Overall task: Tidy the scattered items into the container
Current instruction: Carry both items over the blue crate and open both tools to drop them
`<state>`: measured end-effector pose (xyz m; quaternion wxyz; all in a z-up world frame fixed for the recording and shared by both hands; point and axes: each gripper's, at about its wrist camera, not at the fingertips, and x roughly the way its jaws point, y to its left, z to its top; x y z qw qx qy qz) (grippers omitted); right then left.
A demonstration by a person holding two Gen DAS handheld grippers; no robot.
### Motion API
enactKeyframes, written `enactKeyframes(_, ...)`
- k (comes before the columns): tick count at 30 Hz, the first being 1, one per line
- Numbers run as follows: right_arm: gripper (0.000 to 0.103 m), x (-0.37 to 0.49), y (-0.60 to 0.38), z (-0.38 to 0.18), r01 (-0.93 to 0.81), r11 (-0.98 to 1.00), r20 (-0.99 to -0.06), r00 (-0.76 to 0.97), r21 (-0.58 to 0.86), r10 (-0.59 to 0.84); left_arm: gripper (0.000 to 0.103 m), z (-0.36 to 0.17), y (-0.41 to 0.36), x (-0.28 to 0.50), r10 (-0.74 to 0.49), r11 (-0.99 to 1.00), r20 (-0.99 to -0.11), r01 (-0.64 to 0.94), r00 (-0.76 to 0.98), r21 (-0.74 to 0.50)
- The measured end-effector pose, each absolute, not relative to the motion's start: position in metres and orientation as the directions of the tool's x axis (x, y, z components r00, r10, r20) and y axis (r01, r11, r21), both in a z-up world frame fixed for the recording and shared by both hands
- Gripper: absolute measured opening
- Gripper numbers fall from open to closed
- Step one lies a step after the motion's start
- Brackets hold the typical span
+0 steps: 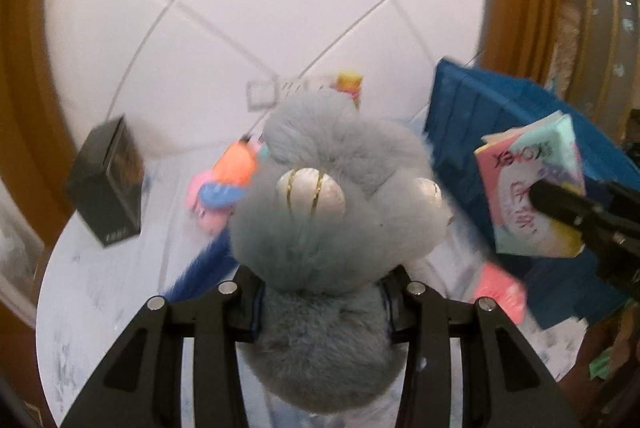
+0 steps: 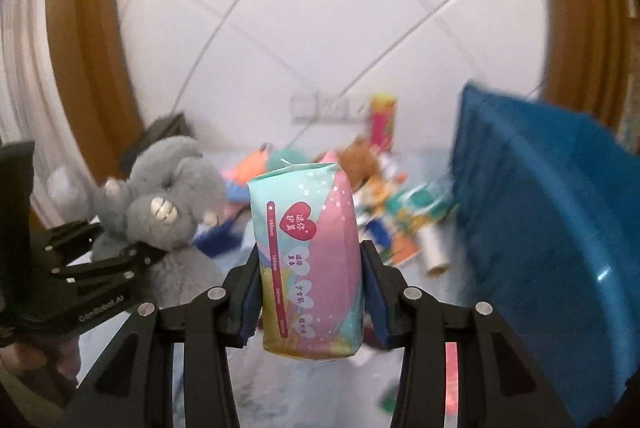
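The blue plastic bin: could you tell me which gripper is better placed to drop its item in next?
Probably the right gripper: its pastel packet is beside the blue plastic bin; the left gripper is farther.

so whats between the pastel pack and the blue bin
In the right wrist view, a heap of scattered packets and a white roll lies on the table between the pastel pack and blue bin.

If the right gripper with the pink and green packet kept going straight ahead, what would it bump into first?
Probably the scattered pile of items on the table, just past the packet that the right gripper is clamping. The blue container sits off to its right, not dead ahead. Depth is hard to judge in this blurry view.
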<state>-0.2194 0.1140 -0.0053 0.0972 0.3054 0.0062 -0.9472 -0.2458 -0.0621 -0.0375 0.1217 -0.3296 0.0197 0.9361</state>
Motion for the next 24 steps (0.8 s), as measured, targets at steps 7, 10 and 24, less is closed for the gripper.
enactKeyframes(7, 0.044, -0.19, 0.218, 0.063, 0.077, -0.997, -0.438, -0.897, -0.01, -0.065, 0.041, 0.017, 0.046, -0.247, 0.286, -0.941, -0.532, -0.338, -0.797, -0.001)
enactKeyframes(10, 0.044, -0.179, 0.281, 0.084, 0.027, -0.999, -0.383, -0.924, -0.04, -0.01, 0.041, 0.041, 0.105, -0.251, 0.317, -0.929, -0.497, -0.369, -0.808, 0.008)
enactKeyframes(24, 0.044, -0.185, 0.513, 0.062, -0.037, -0.999, -0.441, -0.897, 0.022, 0.023, 0.041, 0.056, 0.35, -0.254, 0.419, -0.844, -0.627, -0.536, -0.657, -0.004)
